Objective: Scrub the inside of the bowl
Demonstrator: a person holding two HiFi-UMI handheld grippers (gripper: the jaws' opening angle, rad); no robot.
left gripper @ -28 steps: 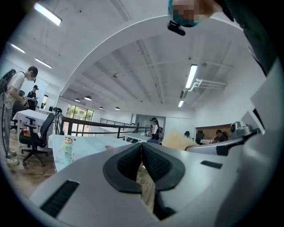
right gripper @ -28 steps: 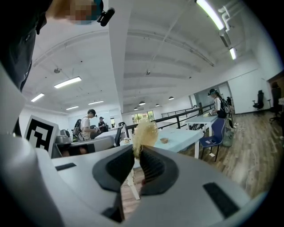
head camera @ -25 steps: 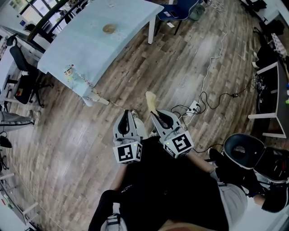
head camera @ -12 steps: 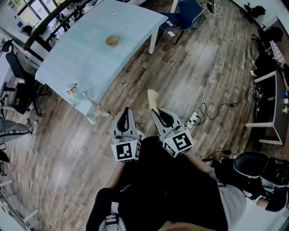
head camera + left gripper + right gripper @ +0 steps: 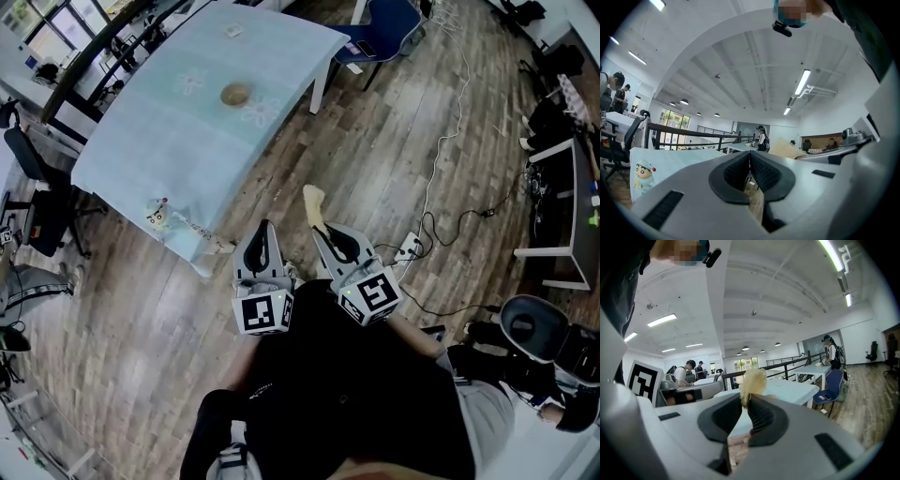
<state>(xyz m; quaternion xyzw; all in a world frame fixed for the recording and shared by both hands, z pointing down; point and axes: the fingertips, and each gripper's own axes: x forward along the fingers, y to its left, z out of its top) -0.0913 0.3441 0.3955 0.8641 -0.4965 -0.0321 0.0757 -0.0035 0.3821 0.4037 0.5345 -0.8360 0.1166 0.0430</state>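
A small brown bowl sits far off on the table with the light blue cloth. Both grippers are held side by side over the wooden floor, short of the table's near corner. My left gripper is shut with nothing in it; its pads meet in the left gripper view. My right gripper is shut on a yellowish scrubbing sponge, which sticks out past the fingertips. In the right gripper view the frayed sponge rises from the closed jaws, with the table behind it.
A blue chair stands at the table's far end. White and black cables and a power strip lie on the floor to the right. Office chairs and desks line both sides. People sit and stand in the background.
Both grippers have moved across the floor toward the table, which now lies nearer and lower in the head view. The sponge stays in the right gripper.
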